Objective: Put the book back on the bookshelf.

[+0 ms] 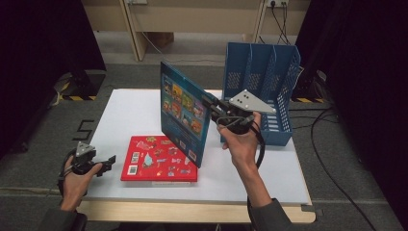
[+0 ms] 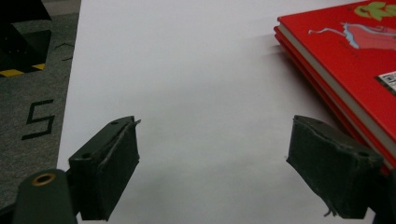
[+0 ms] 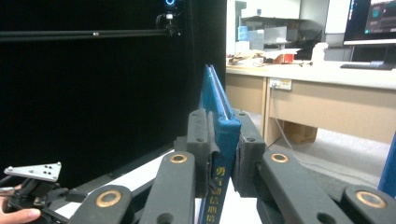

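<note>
A blue picture book stands lifted and nearly upright above the white table, with my right gripper shut on its spine edge. In the right gripper view both pads clamp the blue book between them. A red book lies flat near the table's front edge. My left gripper hovers at the table's front left corner, just left of the red book, its fingers wide apart with only bare table between them.
A blue slotted file rack stands at the table's back right, just behind my right hand. Dark curtains flank the table. A wooden desk and floor cables lie beyond it.
</note>
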Demonstrator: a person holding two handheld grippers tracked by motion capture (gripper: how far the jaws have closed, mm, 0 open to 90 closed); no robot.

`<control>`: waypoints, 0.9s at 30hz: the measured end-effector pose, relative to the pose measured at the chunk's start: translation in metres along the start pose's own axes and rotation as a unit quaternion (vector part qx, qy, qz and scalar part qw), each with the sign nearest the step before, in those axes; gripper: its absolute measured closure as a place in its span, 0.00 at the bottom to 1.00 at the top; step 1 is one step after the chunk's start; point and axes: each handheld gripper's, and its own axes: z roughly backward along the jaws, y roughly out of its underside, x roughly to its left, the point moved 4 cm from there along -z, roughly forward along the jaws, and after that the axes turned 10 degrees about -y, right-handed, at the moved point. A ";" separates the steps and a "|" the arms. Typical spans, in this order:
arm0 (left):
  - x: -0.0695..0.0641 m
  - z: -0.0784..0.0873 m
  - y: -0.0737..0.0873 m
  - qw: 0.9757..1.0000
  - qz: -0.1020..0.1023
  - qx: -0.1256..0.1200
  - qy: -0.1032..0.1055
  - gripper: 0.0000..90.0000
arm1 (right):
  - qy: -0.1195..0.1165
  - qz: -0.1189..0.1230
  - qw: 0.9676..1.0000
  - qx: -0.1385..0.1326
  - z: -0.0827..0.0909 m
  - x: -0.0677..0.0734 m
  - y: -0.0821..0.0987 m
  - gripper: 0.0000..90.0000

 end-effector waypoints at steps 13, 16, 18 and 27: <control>-0.005 -0.001 0.003 1.000 -0.008 0.010 0.011 0.17 | -0.008 -0.002 1.000 0.024 -0.016 0.008 0.035 0.87; -0.006 -0.002 0.005 1.000 -0.014 0.016 0.013 0.17 | -0.004 0.009 1.000 0.024 -0.019 0.010 0.038 0.87; -0.008 -0.002 0.006 0.999 -0.020 0.019 0.016 0.17 | -0.012 0.012 0.999 0.030 -0.024 0.015 0.046 0.87; -0.011 -0.003 0.009 0.999 -0.022 0.026 0.024 0.17 | -0.010 0.020 0.999 0.044 -0.038 0.023 0.066 0.87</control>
